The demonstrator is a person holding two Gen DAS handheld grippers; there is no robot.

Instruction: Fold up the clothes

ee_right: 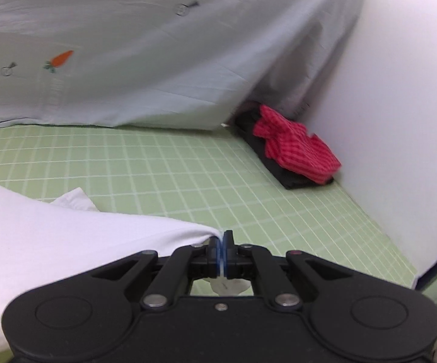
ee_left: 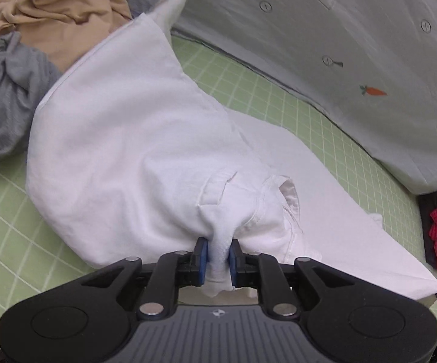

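Both tongs (ee_left: 218, 257) (ee_right: 222, 249) pinch the white garment (ee_left: 121, 139), stretched left-right between them.

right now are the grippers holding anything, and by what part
Both hold the white shirt. The left gripper pinches a bunched fold near the collar; the right gripper is shut on a thin edge at a corner.

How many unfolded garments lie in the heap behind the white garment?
2: a tan garment at the back, and a grey garment in front of it, left of the white garment. More may be hidden.
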